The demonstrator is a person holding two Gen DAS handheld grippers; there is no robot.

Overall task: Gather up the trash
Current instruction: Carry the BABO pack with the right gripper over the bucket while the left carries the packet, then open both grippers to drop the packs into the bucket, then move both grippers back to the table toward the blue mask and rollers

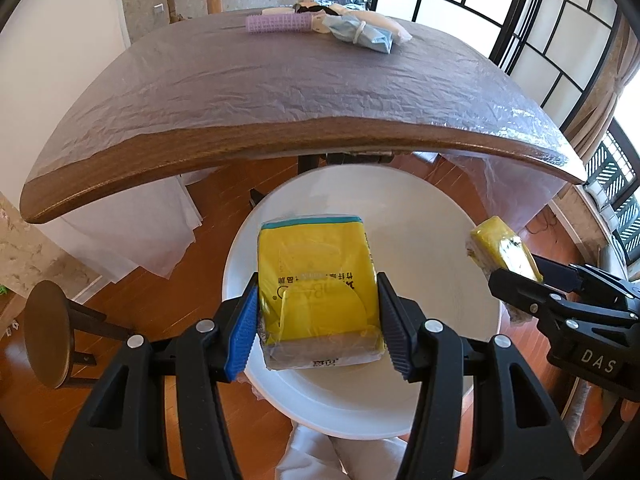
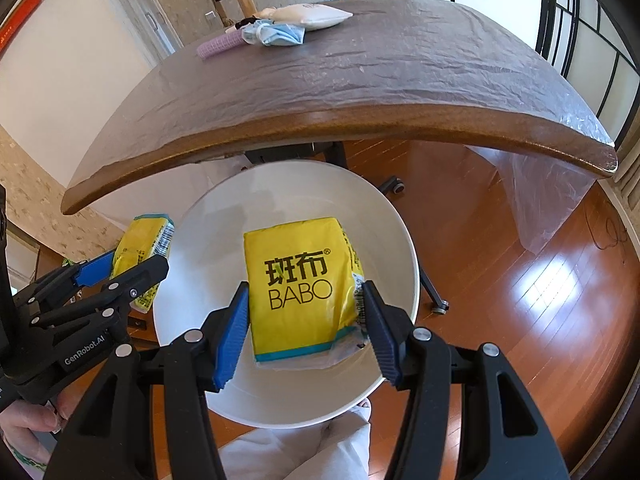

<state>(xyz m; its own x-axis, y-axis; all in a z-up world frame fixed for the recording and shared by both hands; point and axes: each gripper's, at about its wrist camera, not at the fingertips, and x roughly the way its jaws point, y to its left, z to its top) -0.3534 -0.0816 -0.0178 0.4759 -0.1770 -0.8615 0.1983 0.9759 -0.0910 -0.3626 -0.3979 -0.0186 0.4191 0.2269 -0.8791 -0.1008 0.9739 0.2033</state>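
Pale trouser fabric (image 2: 296,452) occupies the bottom edge of both wrist views, directly below the grippers. Left gripper (image 1: 318,320): clenched on a yellow tissue pack (image 1: 316,280), with the blue pad pressing one long side and the dark pad pressing the other; the pack is tilted, its teal-trimmed end pointing away from the camera. Right gripper (image 2: 304,320): likewise clenched on a second yellow pack (image 2: 298,284) printed "BABO", pads bearing on both sides, the teal-trimmed end nearest the camera. Both packs are held in the air above a round white bin (image 1: 440,248) standing on a glossy wooden floor (image 2: 540,280). In the right wrist view the left gripper and its pack sit at the bin's left rim; in the left wrist view the right gripper and its pack sit at the bin's right rim. A bare hand (image 2: 28,420) is visible at the lower left of the right wrist view, behind the left gripper's body. Beyond the bin stands a wooden table (image 1: 280,136) covered with crinkled clear plastic sheet. At its far edge lie a purple roller (image 1: 276,24), a crumpled blue cloth bundle (image 1: 360,34) and a white pouch (image 2: 312,14), close together. A round dark stool (image 1: 46,336) stands on the floor at the left.
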